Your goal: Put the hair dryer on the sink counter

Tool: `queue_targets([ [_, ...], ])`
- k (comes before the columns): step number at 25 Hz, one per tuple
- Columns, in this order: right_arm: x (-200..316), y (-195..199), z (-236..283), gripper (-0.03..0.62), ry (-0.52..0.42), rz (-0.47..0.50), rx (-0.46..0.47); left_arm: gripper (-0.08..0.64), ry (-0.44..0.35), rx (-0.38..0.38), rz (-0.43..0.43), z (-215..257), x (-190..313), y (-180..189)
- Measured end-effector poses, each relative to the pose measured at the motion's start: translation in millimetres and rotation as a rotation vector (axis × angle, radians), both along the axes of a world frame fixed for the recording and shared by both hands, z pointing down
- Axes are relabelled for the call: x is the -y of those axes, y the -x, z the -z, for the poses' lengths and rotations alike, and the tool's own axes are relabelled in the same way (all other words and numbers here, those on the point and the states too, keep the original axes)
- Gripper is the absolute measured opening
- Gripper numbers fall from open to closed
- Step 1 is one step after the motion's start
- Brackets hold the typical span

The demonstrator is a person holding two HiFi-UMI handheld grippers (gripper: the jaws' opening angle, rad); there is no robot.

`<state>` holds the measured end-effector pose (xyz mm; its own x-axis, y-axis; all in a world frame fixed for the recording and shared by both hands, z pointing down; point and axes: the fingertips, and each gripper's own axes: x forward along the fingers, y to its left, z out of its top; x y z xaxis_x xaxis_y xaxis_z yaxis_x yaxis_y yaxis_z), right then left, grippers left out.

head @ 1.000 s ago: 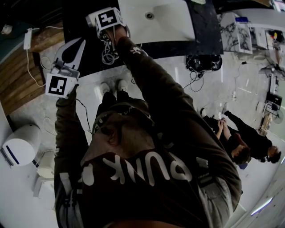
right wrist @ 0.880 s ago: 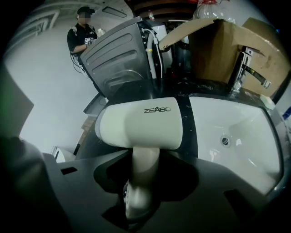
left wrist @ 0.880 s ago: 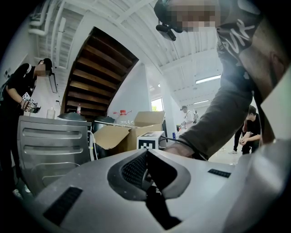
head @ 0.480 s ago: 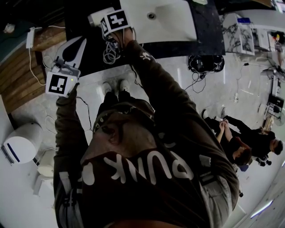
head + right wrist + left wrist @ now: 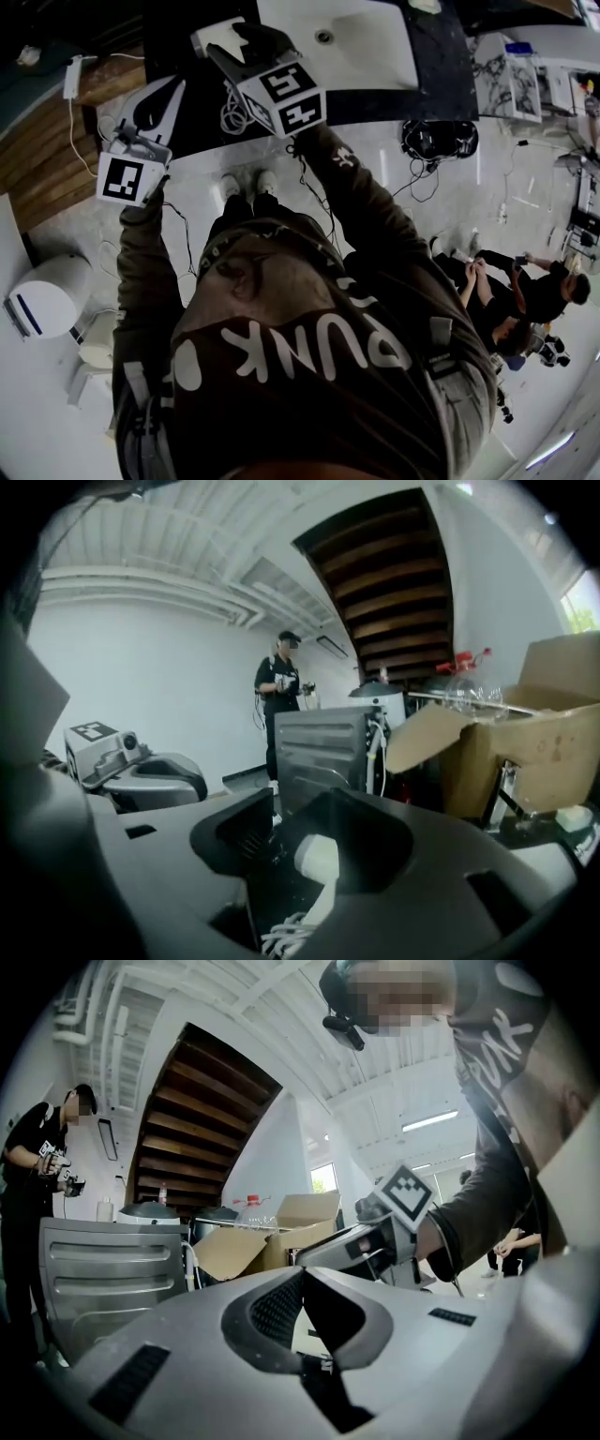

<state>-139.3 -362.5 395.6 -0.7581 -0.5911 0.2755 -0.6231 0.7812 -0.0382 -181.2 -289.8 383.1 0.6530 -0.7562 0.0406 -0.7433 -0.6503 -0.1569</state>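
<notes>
Right gripper (image 5: 255,39) has come up and swung since a second ago. Its marker cube sat low over the hair dryer then; now it is lifted clear and turned toward the camera. Its jaws, which spread wide in that interval, are closing again.

The hair dryer (image 5: 217,36) lies on the dark desk (image 5: 436,56), just left of the white sink basin (image 5: 366,47). Its coiled cord (image 5: 232,111) trails toward the desk's near edge.

Judgement: the dryer has been released and the placing is done or nearly so. What looks left is backing the gripper away without catching the cord.

Right gripper view: the right gripper (image 5: 300,810) has the white end of the hair dryer (image 5: 319,860) in the gap between its jaws, with loops of cord (image 5: 281,939) below. The pads do not appear to press on it. The head view cannot settle this, as the cube and dark jaws cover the contact.

Left gripper (image 5: 172,86) is held off to the side, above the desk's left end. Left gripper view: the left gripper (image 5: 302,1274) has its jaws together at the tips, nothing between them.

Only the gripper views show the room at eye level: a standing person (image 5: 281,686), a grey metal cabinet (image 5: 323,752) and a cardboard box (image 5: 525,742).
</notes>
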Motion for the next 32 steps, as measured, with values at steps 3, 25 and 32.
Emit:
queue_targets([
  [3,-28,1,28,0.189,-0.13,0.079,0.053,-0.006,-0.005,-0.006,0.003,8,-3,-2],
  [25,-97,-22,47,0.009,-0.407,0.176,0.039,-0.006,-0.007,0.023,0.002,33,-34,-16],
  [32,-100,-27,45,0.008,-0.397,0.175,0.038,-0.006,-0.008,0.027,0.002,36,-39,-21],
])
